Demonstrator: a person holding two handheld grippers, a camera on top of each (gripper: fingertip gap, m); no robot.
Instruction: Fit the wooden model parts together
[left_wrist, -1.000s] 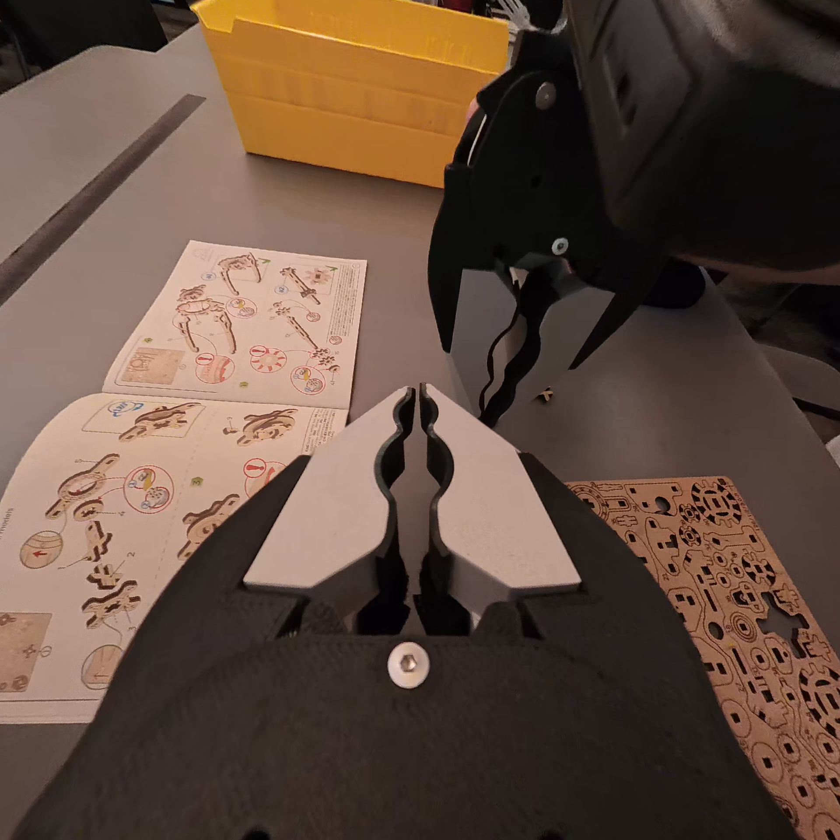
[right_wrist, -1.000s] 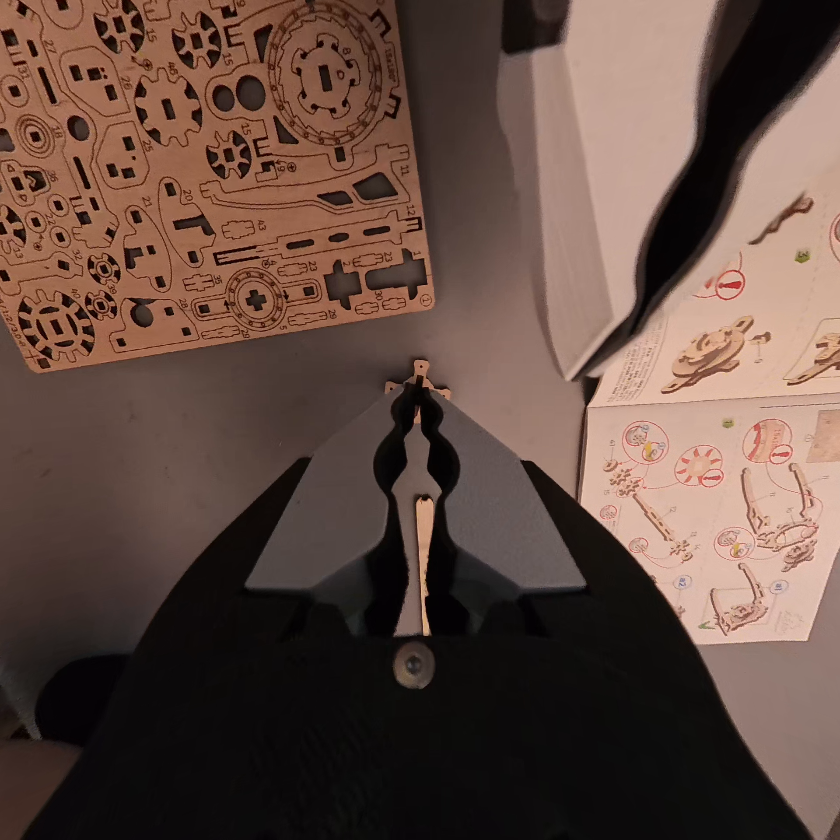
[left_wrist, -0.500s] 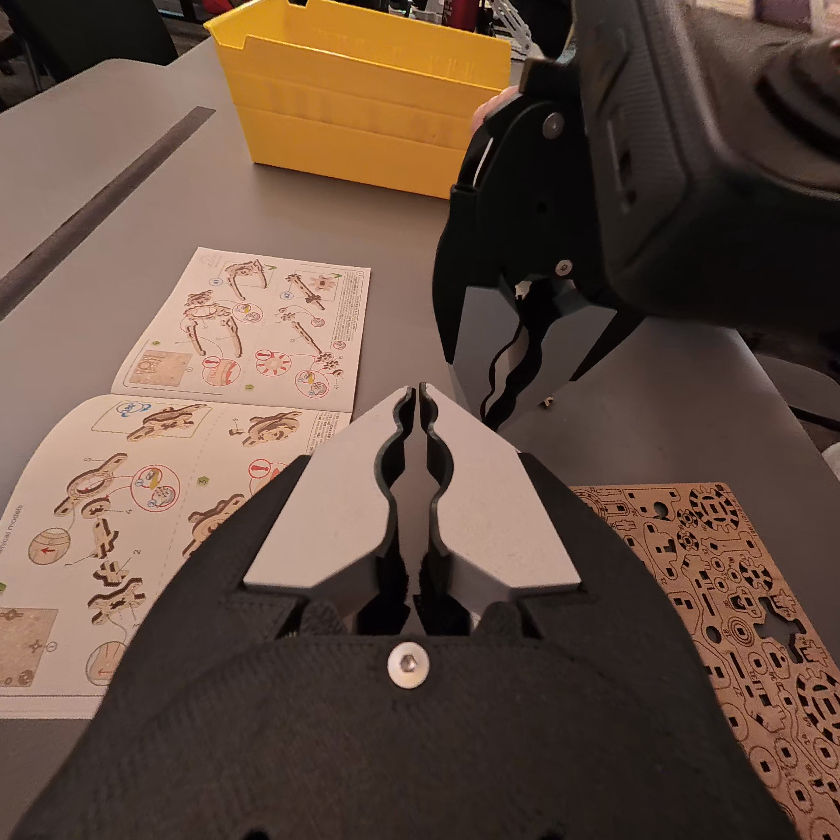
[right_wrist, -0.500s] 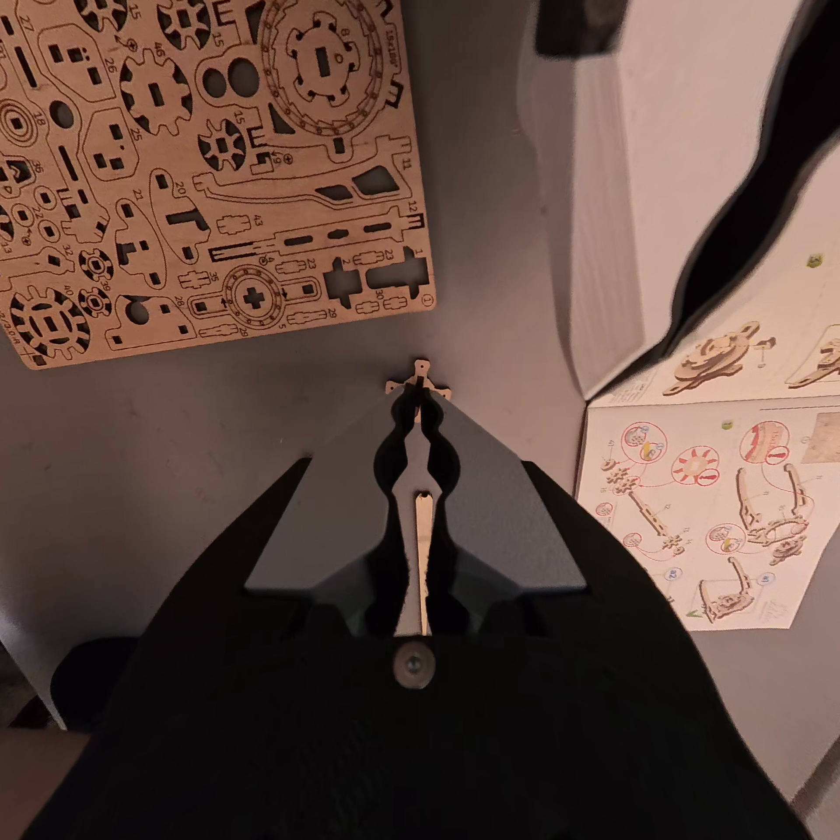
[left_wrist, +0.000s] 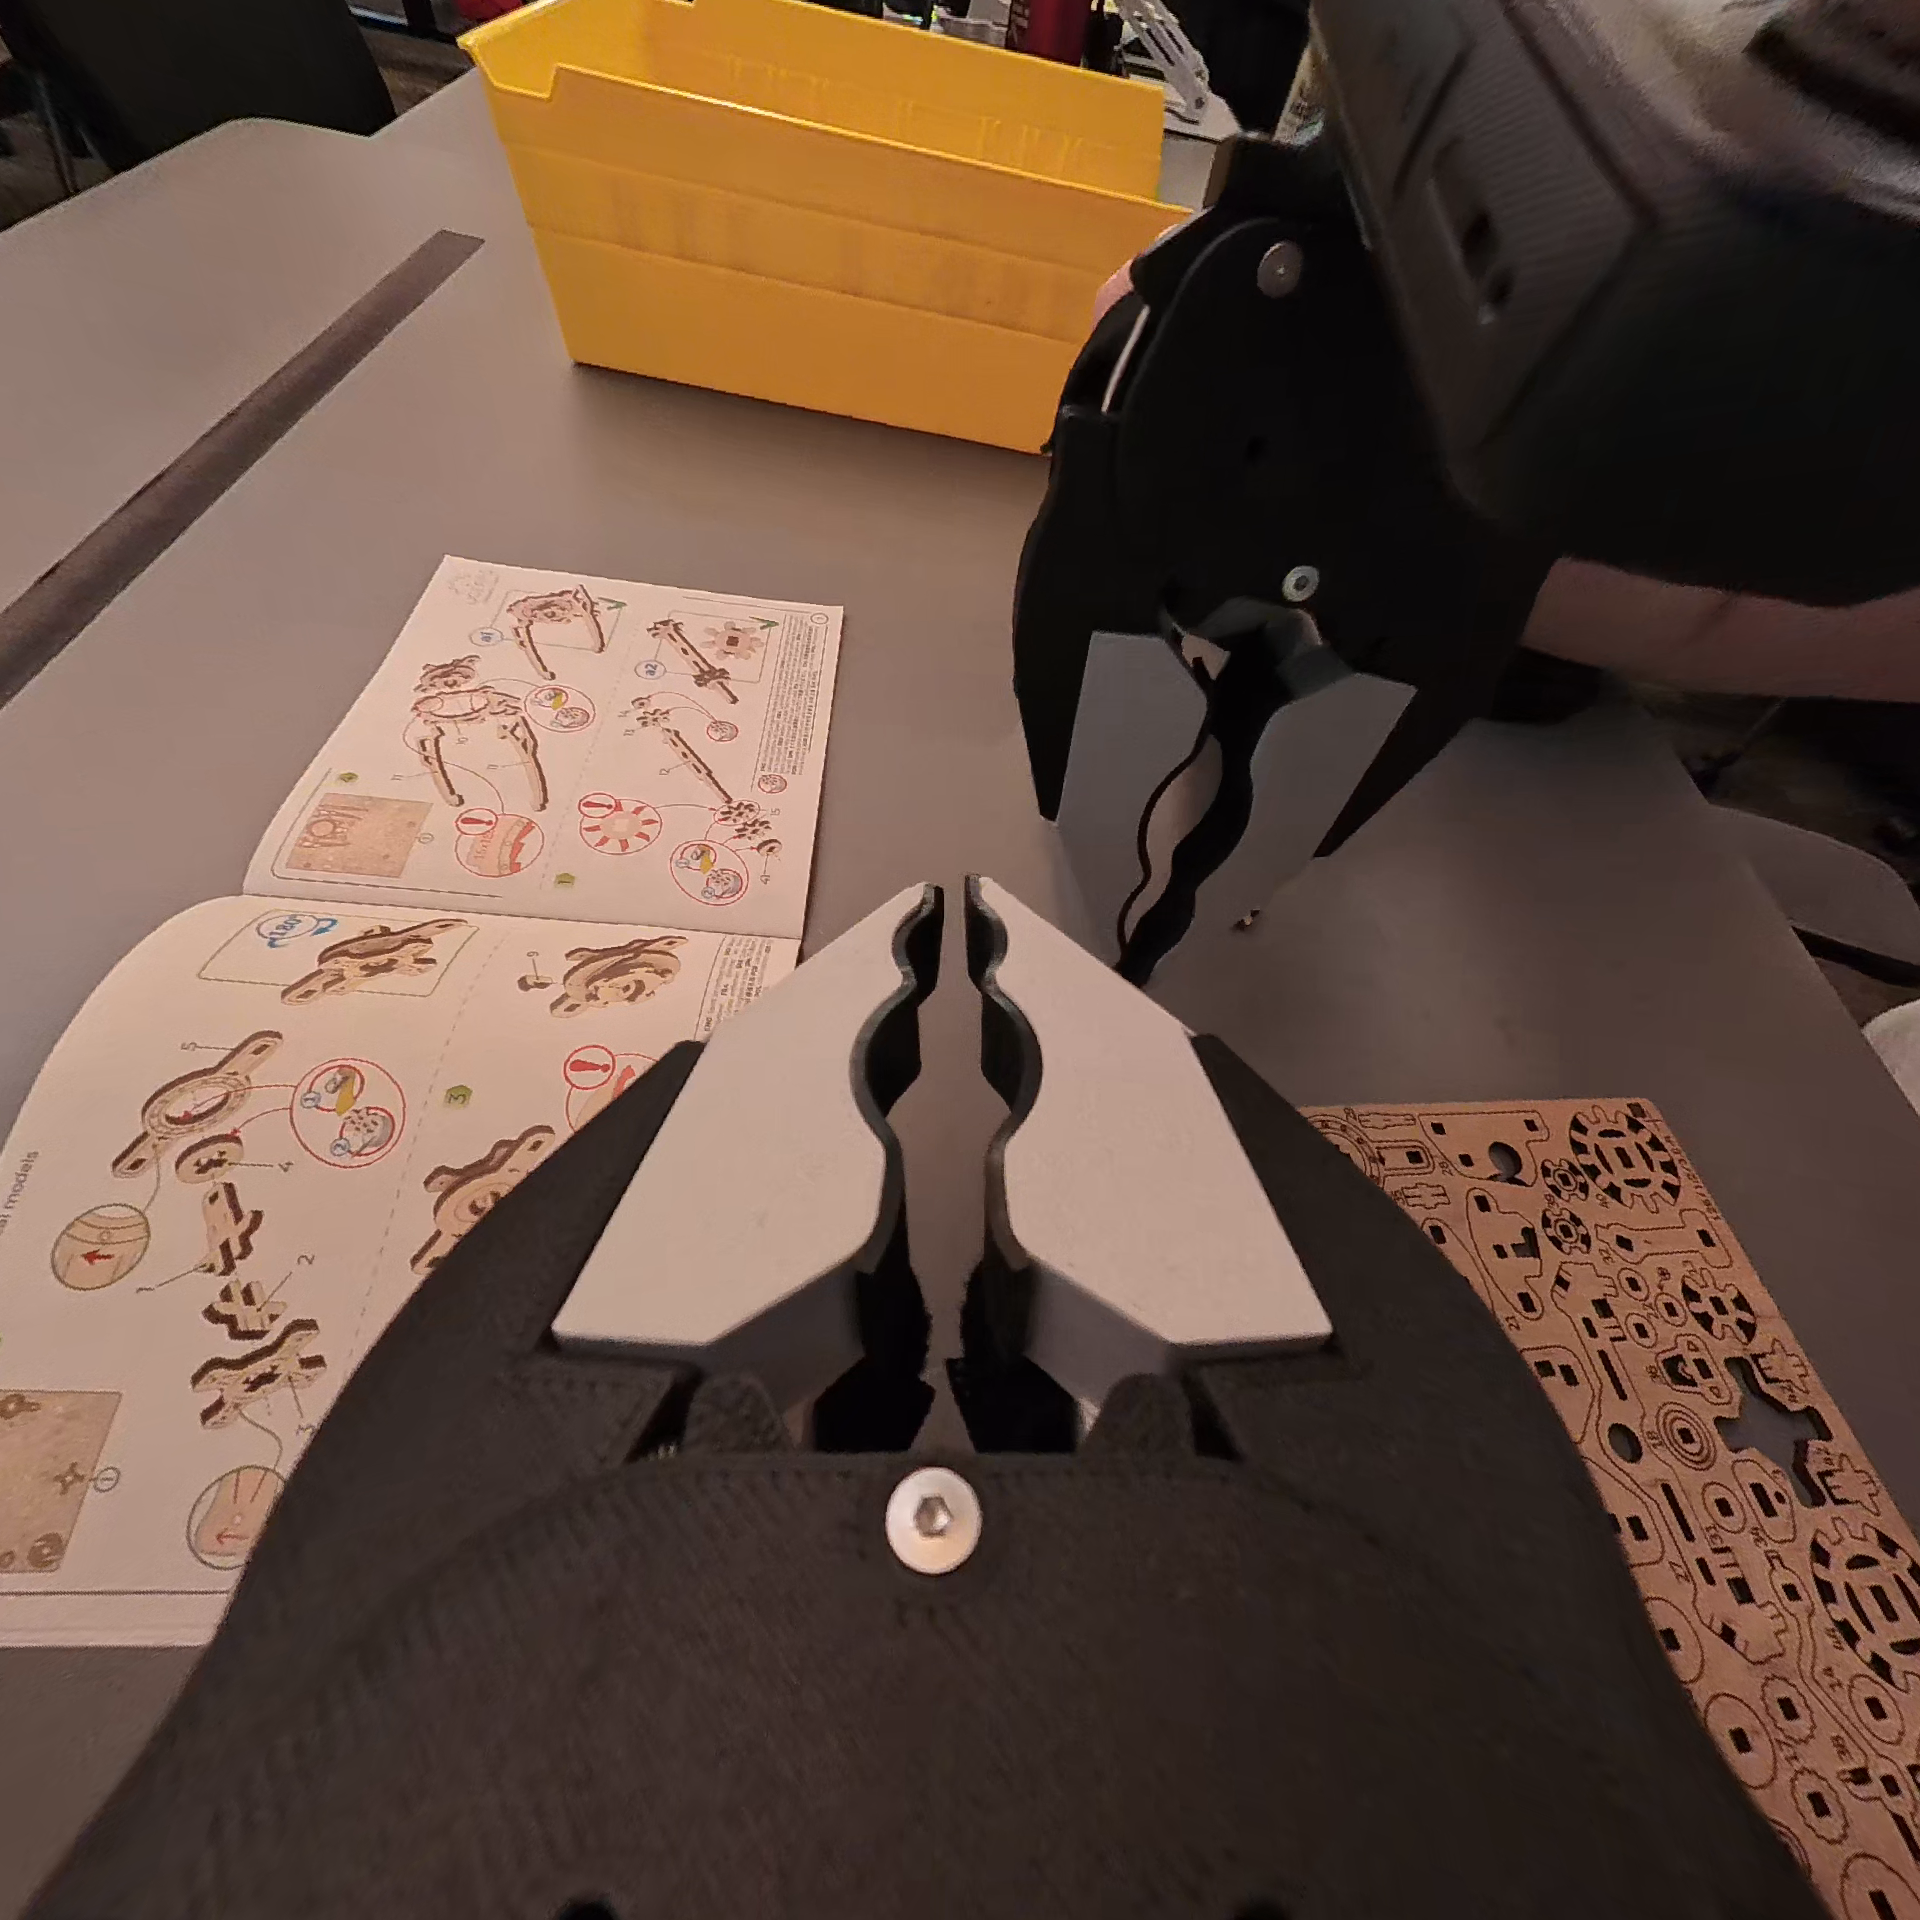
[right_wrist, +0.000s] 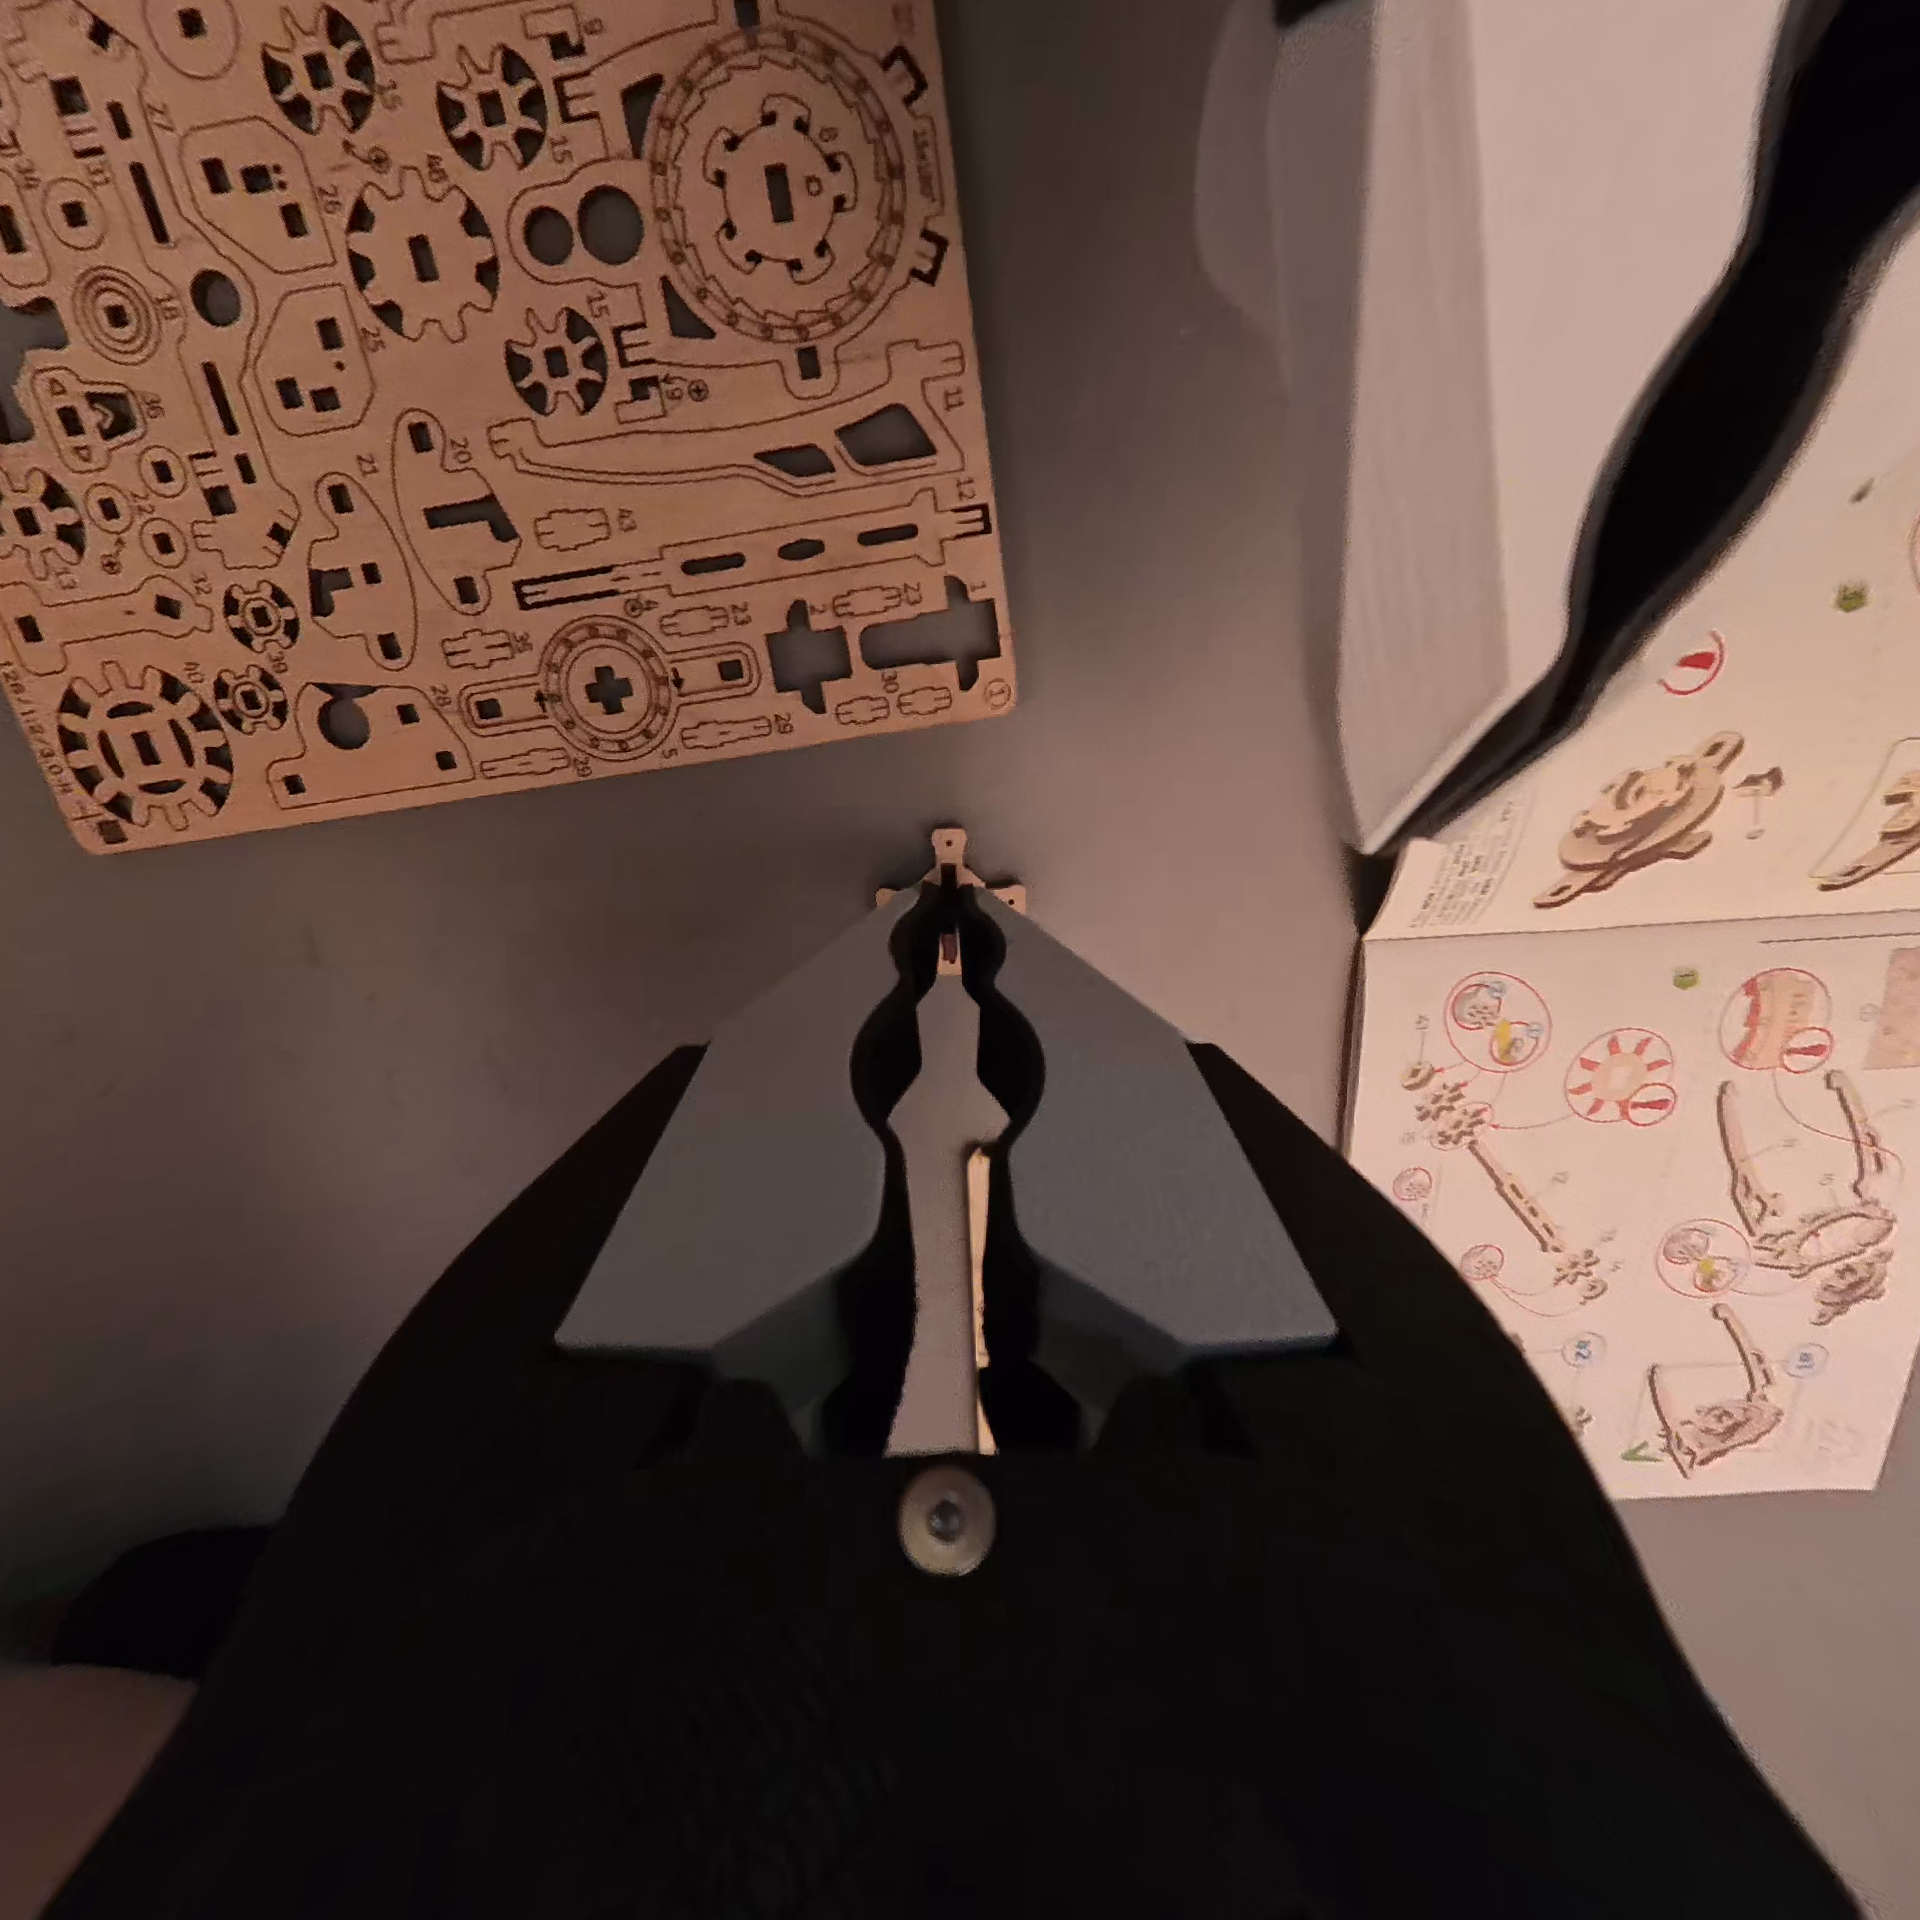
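**Small wooden part could slip from a tip-only hold**

Left wrist view: the left gripper (left_wrist: 943, 902) hangs over the bench (left_wrist: 623, 488) beside the instruction sheet (left_wrist: 582, 748), its fingers nearly together and holding nothing.

Right wrist view: the right gripper (right_wrist: 948, 902) pinches a small wooden part (right_wrist: 948, 847) at its tips, just below the wooden sheet (right_wrist: 468, 416). Pressing it crooked could twist or snap it.

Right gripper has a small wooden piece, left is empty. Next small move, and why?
Probably bring the left gripper to the wooden sheet for a mating part: its jaws are nearly shut on nothing, while the right gripper pinches a small wooden piece above the table.
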